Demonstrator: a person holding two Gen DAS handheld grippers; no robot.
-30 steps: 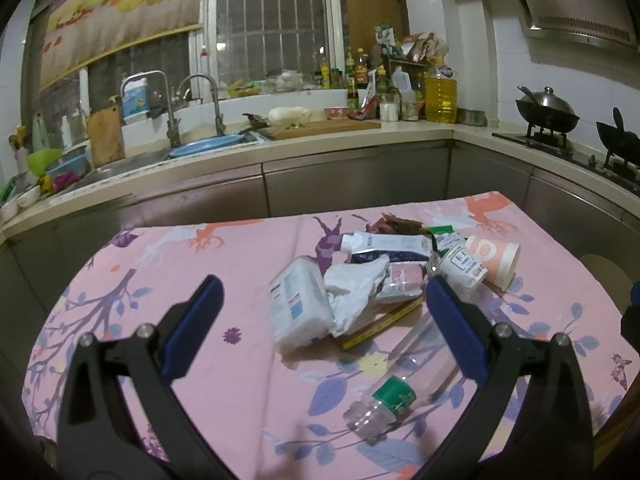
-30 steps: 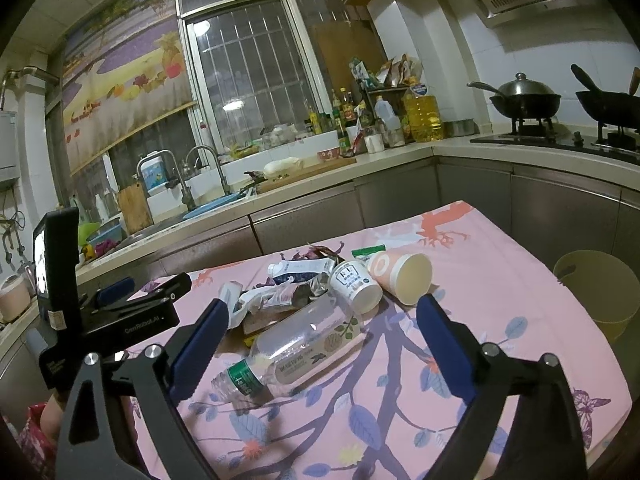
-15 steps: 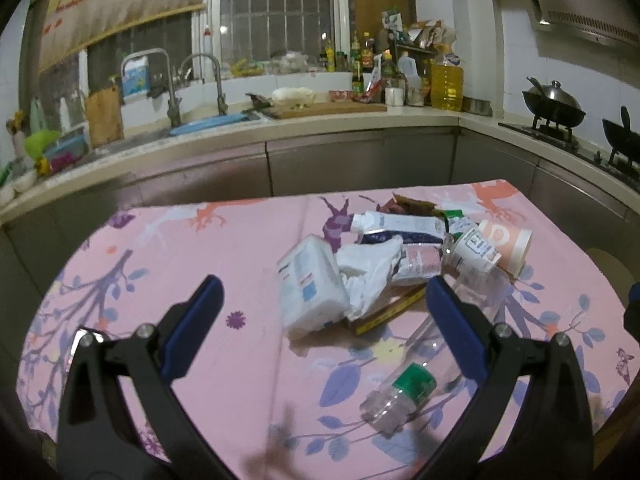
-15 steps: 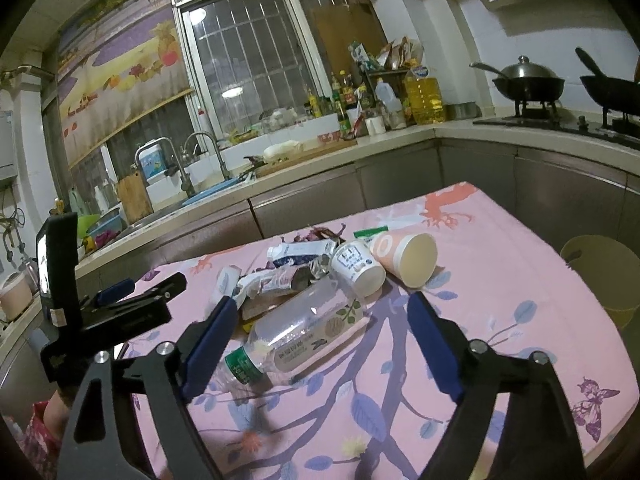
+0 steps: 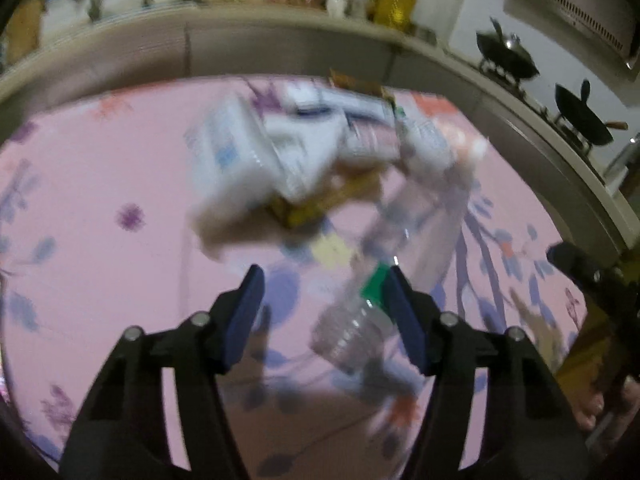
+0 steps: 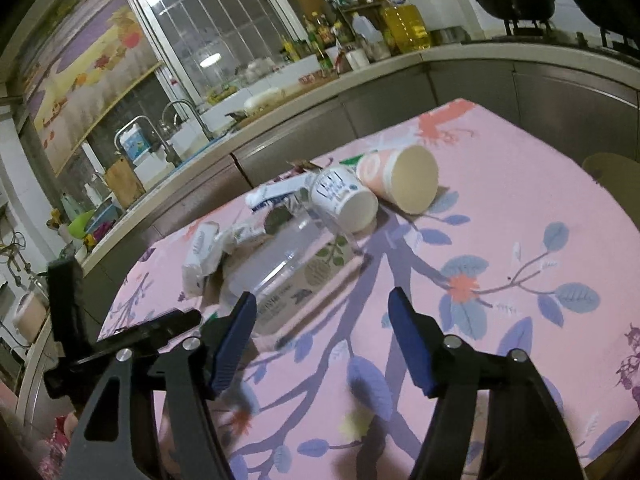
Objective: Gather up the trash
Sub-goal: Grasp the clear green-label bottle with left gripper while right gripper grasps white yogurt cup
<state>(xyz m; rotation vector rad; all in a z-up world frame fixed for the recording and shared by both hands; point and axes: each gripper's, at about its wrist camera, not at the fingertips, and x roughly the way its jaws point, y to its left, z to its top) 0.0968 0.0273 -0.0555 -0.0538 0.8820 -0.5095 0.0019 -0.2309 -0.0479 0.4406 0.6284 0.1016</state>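
Barred window (image 6: 208,56) over the sink faucet (image 6: 180,120), steel-fronted counter (image 6: 400,80) wrapping round, wok (image 6: 516,0) on the stove.

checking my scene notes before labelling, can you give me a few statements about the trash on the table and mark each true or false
1. The clear plastic bottle lies on its side on the pink tablecloth. True.
2. Both paper cups stand upright. False: the white paper cup and the orange paper cup lie tipped over, side by side.
3. The left hand-held gripper is clamped on the bottle. False: its jaws are closing, with the bottle's green-collared neck near one pad, but no grip shows.
4. The right hand-held gripper holds nothing. True: its jaws are closing over bare cloth.
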